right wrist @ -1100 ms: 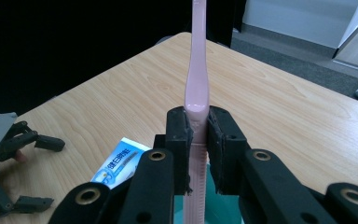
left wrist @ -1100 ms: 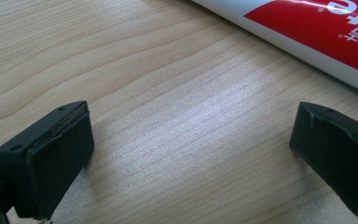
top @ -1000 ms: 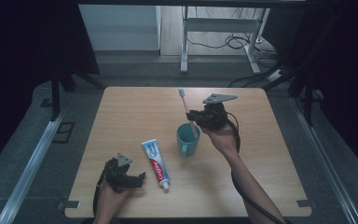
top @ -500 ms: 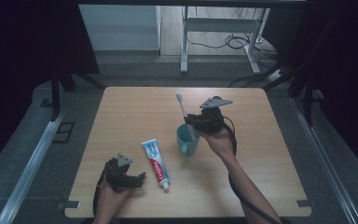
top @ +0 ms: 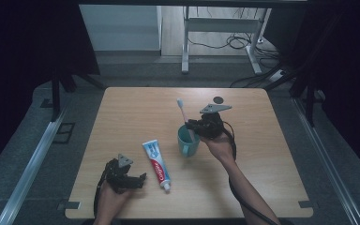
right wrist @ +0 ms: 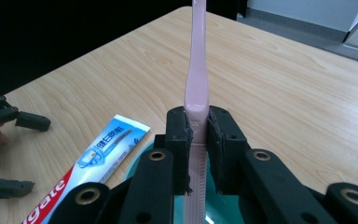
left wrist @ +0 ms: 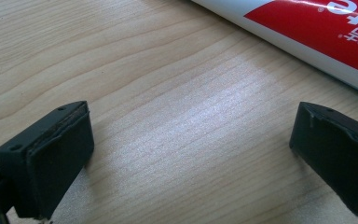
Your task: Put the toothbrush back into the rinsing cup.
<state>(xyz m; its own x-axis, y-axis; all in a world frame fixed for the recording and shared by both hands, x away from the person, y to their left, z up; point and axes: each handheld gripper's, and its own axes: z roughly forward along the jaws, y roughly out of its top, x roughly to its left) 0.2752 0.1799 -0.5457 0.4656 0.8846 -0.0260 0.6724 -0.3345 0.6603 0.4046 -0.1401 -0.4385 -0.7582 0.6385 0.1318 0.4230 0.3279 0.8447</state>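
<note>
Near the desk's (top: 136, 112) middle, the right gripper (right wrist: 196, 149) pinches a pink toothbrush (top: 183, 117), upright, bristles up, its lower end directly above a teal cup (top: 188, 140). The left gripper (top: 138, 181) rests wide open and empty near the front edge, beside a toothpaste tube (top: 156, 165).

toothbrush (right wrist: 196, 70) head cropped, bristles perhaps blurred

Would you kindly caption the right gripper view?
Right gripper clamps a pink plastic toothbrush above a teal cup.

Left gripper (top: 138, 180) low, jaws wide apart — right gripper (right wrist: 197, 135) raised, jaws clamped narrow.
</note>
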